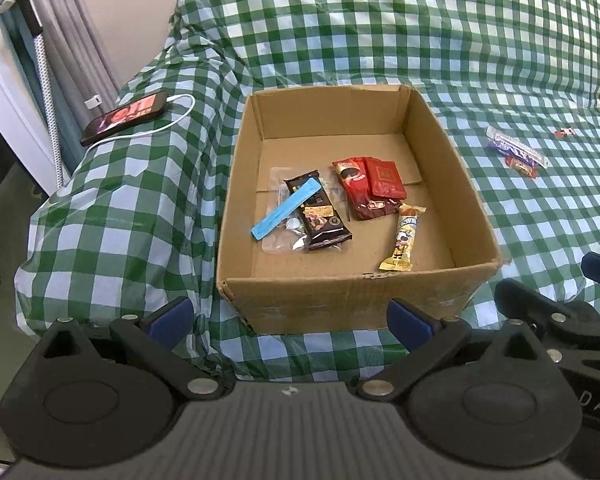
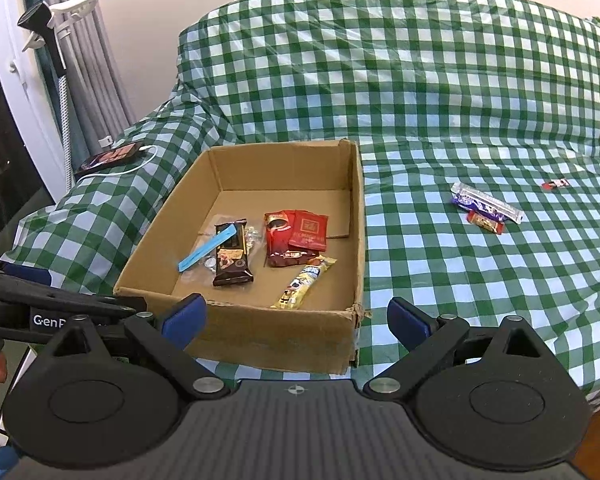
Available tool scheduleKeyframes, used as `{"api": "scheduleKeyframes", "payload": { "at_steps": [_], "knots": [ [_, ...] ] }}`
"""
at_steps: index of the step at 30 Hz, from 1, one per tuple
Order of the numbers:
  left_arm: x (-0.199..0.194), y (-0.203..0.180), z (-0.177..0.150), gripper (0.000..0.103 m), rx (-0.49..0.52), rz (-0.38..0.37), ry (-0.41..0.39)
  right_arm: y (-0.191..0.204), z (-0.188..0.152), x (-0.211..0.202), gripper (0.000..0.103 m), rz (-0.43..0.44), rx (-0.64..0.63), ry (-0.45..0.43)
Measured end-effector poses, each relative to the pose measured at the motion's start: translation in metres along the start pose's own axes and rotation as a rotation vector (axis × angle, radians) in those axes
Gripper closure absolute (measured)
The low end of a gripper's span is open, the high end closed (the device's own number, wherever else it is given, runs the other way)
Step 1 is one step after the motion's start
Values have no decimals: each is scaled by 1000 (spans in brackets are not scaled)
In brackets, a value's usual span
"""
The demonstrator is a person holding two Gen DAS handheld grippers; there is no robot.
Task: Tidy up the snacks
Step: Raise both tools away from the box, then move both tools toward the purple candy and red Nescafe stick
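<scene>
An open cardboard box (image 1: 452, 152) (image 2: 358, 224) sits on a green checked cloth. Inside lie a dark chocolate bar (image 1: 320, 212) (image 2: 232, 256), a blue stick (image 1: 286, 208) (image 2: 208, 250), red packets (image 1: 370, 186) (image 2: 296, 236) and a yellow snack bar (image 1: 404, 238) (image 2: 304, 282). On the cloth to the right lie a clear-and-purple wrapper (image 1: 516, 148) (image 2: 486, 202), a small red candy (image 1: 522, 167) (image 2: 485, 222) and a tiny red piece (image 1: 565, 132) (image 2: 556, 184). My left gripper (image 1: 290, 320) is open and empty before the box's near wall. My right gripper (image 2: 296, 320) is open and empty near the box's near right corner.
A phone (image 1: 126, 117) (image 2: 110, 157) with a white charging cable (image 1: 168, 122) lies on the cloth left of the box. Curtains and a stand (image 1: 32, 20) are at the far left. The cloth rises into a high mound (image 2: 380, 60) behind the box.
</scene>
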State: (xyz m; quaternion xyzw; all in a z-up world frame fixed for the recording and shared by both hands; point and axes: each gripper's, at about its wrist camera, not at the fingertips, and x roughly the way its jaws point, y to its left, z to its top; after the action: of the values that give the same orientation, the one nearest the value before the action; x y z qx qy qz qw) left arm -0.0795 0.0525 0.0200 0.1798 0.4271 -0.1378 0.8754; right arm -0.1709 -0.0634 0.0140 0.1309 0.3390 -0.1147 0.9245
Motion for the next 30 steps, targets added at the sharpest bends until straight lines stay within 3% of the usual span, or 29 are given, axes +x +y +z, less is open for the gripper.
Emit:
{"api": "scheduleKeyframes", "payload": {
  "at_steps": [9, 17, 26, 30],
  "knots": [
    [12, -25, 27, 0, 51, 4, 0, -33, 6, 12, 5, -40, 68, -12],
    [37, -66, 75, 0, 99, -22, 13, -118, 20, 30, 4, -207, 176, -43],
    [98, -183, 170, 0, 206, -168, 47, -252, 28, 58, 4, -402, 329, -69],
    [152, -242, 217, 0, 139, -249, 139, -313, 34, 82, 4, -442, 391, -75]
  ]
}}
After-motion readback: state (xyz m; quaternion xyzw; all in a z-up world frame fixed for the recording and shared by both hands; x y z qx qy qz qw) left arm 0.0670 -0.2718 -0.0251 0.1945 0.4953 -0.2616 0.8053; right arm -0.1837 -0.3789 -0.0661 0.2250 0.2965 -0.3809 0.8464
